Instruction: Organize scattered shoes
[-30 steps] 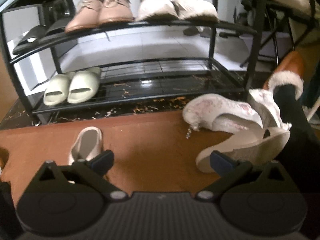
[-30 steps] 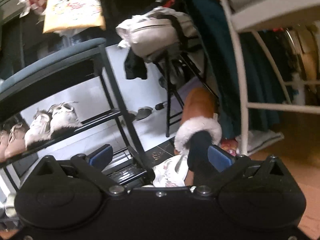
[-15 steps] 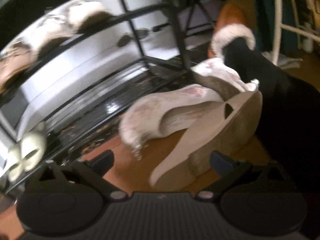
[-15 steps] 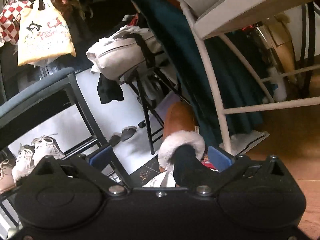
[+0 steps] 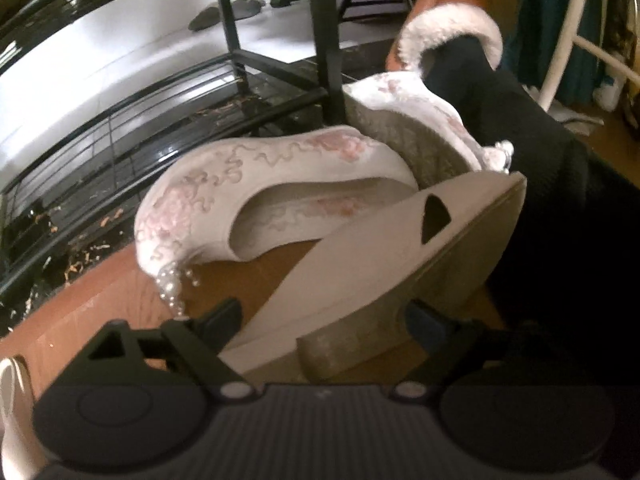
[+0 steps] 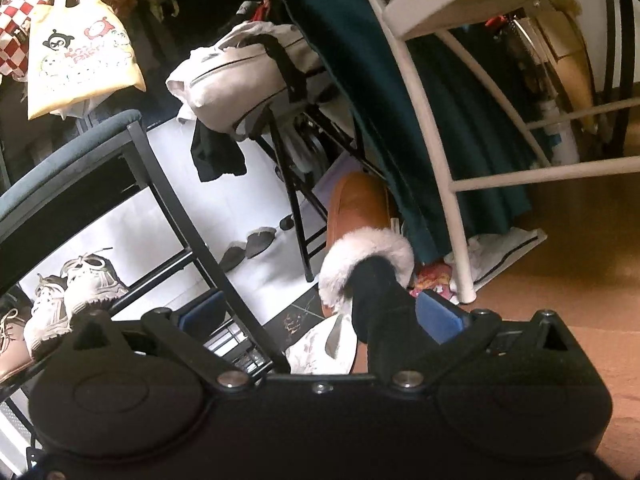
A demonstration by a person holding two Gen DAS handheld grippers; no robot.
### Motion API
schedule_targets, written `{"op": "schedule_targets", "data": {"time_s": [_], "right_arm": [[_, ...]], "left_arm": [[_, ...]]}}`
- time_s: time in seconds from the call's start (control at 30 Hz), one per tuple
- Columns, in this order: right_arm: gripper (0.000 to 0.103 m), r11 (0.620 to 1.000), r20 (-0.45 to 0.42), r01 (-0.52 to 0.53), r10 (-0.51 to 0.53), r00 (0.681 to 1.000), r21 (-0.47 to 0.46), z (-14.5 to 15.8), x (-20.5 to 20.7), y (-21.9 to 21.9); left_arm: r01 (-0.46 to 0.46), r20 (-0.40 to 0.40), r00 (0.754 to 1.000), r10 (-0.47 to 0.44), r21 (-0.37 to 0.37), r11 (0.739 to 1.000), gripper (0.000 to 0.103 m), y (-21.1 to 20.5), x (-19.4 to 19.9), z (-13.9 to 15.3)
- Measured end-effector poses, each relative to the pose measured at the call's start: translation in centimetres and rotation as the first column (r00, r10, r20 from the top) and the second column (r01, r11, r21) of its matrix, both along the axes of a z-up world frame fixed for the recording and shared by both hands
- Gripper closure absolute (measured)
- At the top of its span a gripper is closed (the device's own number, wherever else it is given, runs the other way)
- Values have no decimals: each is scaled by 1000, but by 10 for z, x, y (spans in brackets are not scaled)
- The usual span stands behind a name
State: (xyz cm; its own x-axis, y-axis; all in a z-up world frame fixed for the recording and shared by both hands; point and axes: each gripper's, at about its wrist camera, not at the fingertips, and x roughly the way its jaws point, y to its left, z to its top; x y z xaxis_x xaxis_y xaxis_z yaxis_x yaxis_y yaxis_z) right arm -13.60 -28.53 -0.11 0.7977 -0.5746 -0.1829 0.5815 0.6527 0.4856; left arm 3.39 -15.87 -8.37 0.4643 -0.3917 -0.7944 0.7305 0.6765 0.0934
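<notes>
Closing my left tool around the beige slide sandal; jaws have just been narrowing, sandal's low end sits between the fingers, tipped on edge, sole to my right. Can't tell if the pads press it yet, looks like a gap both sides. Just beyond the sandal: white embroidered flat on the brown floor, bead tassel hanging off its toe. Second embroidered flat farther out, leaning by the black shoe rack post. Fur-trimmed tan slipper on a person's foot, far right. My right tool hangs with jaws apart, nothing gripped; same slipper ahead of it, white sneakers on rack shelf to its left.
</notes>
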Motion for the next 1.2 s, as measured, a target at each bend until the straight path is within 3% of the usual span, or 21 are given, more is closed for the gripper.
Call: {"op": "schedule_targets", "data": {"time_s": [0.17, 0.3, 0.37, 0.5, 0.57, 0.6, 0.7, 0.8, 1.0, 1.2], "right_arm": [[0, 1000, -5, 11, -11, 1000, 16, -2, 0, -1], [0, 999, -14, 18, -17, 1000, 33, -4, 2, -1], [0, 999, -20, 17, -16, 1000, 30, -4, 3, -1], [0, 999, -23, 18, -17, 1000, 34, -5, 3, -2], [0, 999, -23, 19, -18, 1000, 39, -5, 2, -3], [0, 999, -23, 19, -18, 1000, 43, -5, 2, -3], [0, 998, -23, 19, -18, 1000, 52, -6, 2, -5], [0, 998, -21, 20, -18, 1000, 61, -6, 2, -6], [0, 998, -32, 17, -15, 999, 59, -7, 4, -5], [0, 999, -51, 19, -16, 999, 51, -8, 5, -3]], "left_arm": [[83, -36, 996, -82, 32, 996, 45, 10, -10, 8], [167, -128, 978, -163, 20, 986, 50, 19, -12, 15], [223, -222, 950, -218, -2, 975, 50, 16, -13, 13], [298, -196, 939, -283, 49, 953, 50, -7, -31, 2], [271, -170, 951, -258, 61, 961, 52, -17, -34, -4], [245, -161, 959, -234, 53, 968, 67, -19, -34, -5], [186, -171, 968, -184, -4, 982, 74, -16, -31, -2], [163, -148, 975, -164, -17, 986, 77, -6, -32, 3], [-2, -52, 999, -1, -48, 999, 80, 38, -36, 20], [-206, 23, 978, 210, -113, 972, 80, 109, -38, 41]]}}
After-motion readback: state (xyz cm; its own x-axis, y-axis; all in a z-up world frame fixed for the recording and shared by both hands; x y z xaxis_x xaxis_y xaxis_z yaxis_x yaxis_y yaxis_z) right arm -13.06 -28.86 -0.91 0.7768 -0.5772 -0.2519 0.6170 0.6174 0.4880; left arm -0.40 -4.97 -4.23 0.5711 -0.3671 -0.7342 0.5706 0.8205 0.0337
